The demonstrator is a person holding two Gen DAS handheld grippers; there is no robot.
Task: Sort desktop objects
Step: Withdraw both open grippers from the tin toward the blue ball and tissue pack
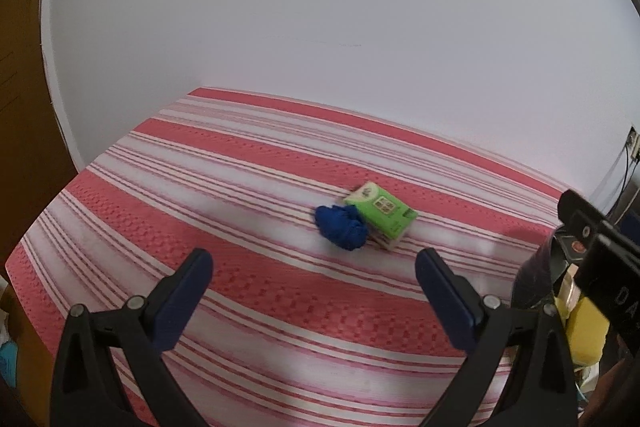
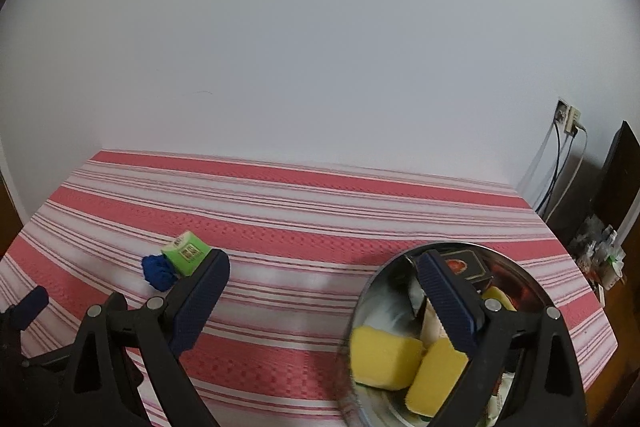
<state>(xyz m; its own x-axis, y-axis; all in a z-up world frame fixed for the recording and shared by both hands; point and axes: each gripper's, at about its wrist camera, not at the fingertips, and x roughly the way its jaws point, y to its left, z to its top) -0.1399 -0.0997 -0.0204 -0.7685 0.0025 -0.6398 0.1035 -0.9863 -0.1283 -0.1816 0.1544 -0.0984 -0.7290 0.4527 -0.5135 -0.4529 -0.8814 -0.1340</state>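
two items left on the striped desk

both your left claw [image 1: 314, 263] and right claw [image 2: 322, 265] hang spread, empty. the green carton [image 1: 380, 215] touches a blue crumpled cloth [image 1: 341, 227] mid-desk. the carton looks light and stiff; pinch its long sides. the cloth looks soft; pinch its bunched middle.

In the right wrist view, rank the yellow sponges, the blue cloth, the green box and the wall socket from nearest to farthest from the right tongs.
1. Yellow sponges, in the metal bowl directly under the right tongs.
2. Blue cloth, on the striped tablecloth to the left.
3. Green box, touching the cloth, just behind it.
4. Wall socket, far right on the wall.
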